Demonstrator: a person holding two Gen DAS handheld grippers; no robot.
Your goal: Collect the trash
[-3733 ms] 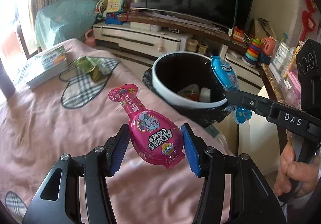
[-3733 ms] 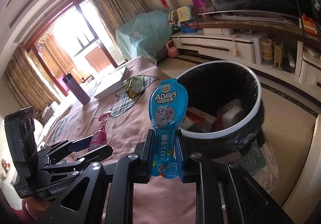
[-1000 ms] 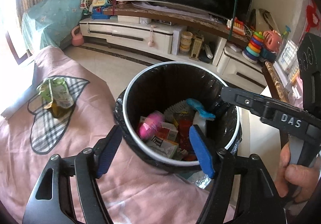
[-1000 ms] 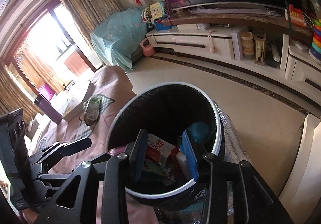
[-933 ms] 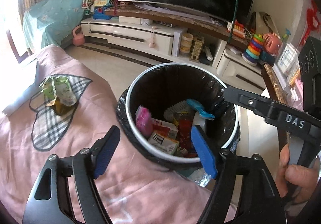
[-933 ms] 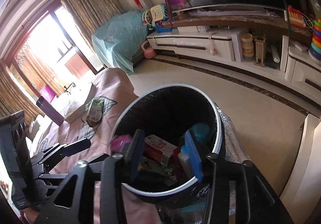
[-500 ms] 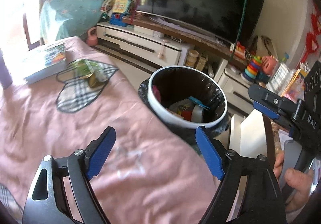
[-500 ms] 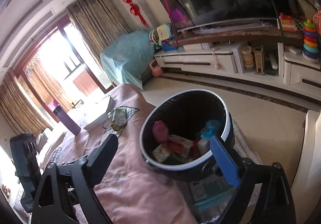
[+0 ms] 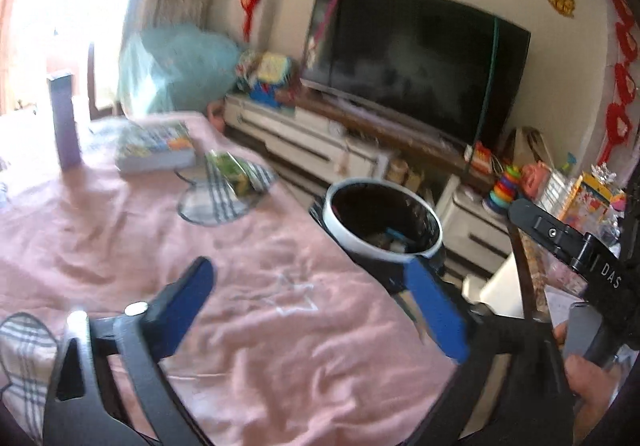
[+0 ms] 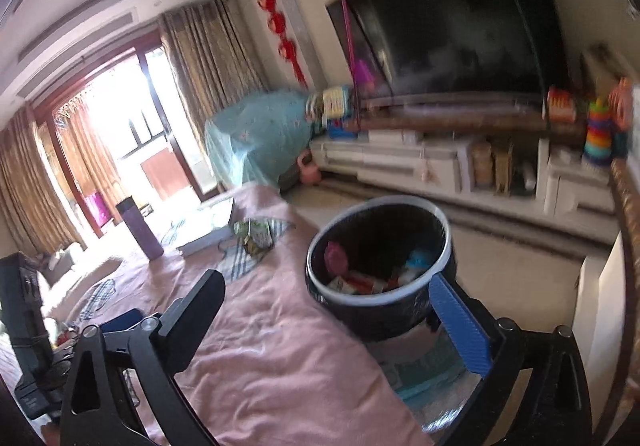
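The black trash bin with a white rim (image 9: 334, 220) (image 10: 360, 300) stands at the pink-clothed table's far edge. Inside it lie a pink packet (image 10: 334, 254), a blue packet (image 10: 420, 258) and other wrappers. A crumpled green wrapper (image 9: 234, 172) (image 10: 256, 234) rests on a plaid heart patch further back on the table. My left gripper (image 9: 312, 298) hovers over the cloth short of the bin, its jaws opening wide with nothing between them. My right gripper (image 10: 328, 318) is back from the bin too, its jaws opening and empty.
A book (image 9: 156, 148) (image 10: 204, 232) and a purple bottle (image 9: 64, 122) (image 10: 140, 230) stand behind the green wrapper. A TV (image 9: 416, 66) on a low white stand with toys lines the far wall. A hand (image 9: 588, 386) grips the right tool at lower right.
Both grippers dropped their packets into the bin, then pulled back and up from it. Their jaws spread wide. The view now takes in more of the table.
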